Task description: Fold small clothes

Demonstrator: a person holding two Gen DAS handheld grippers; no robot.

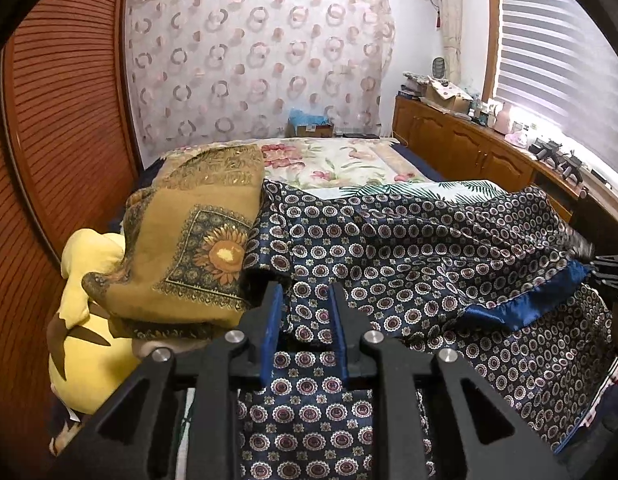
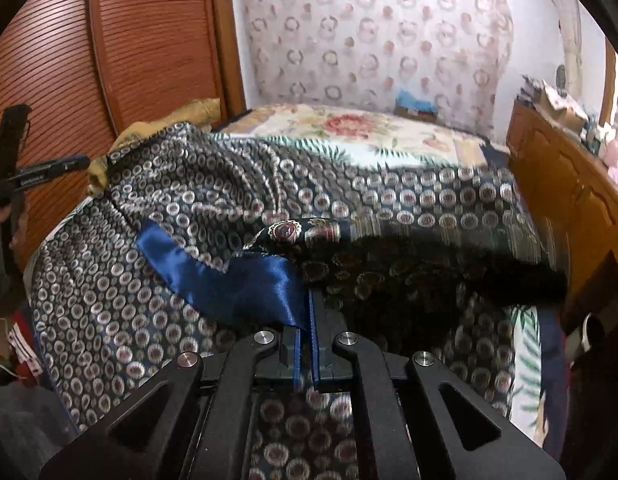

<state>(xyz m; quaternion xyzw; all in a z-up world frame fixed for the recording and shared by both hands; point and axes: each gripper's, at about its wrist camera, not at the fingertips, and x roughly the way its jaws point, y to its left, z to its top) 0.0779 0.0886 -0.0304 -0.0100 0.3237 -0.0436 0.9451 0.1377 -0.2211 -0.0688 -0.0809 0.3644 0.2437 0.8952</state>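
The navy satin scarf printed with small white-ringed medallions (image 1: 429,248) lies rumpled across the bed, filling the centre and right of the left wrist view, its plain blue satin border (image 2: 237,280) turned up in a ribbon-like fold. In the right wrist view the right gripper (image 2: 305,320) is clamped tight on that border at lower centre, the 2 blue pads pressed together with the satin between them. In the left wrist view the left gripper (image 1: 305,300) stands slightly parted at lower centre, with the patterned cloth lying between and under its fingers; I cannot tell whether the pads actually pinch it.

To fold well, I judge the right grip should carry the border across low and taut, so the slippery satin lays flat, while the left side pins its part of the cloth.

At the left of the left wrist view, an ochre sunflower-print cloth (image 1: 197,240) sits heaped over a yellow plush toy (image 1: 89,328), touching the scarf's edge. The floral bedspread (image 1: 341,160) beyond, upper centre, is bare and offers room. A wooden cabinet (image 2: 569,200) runs close along the right.
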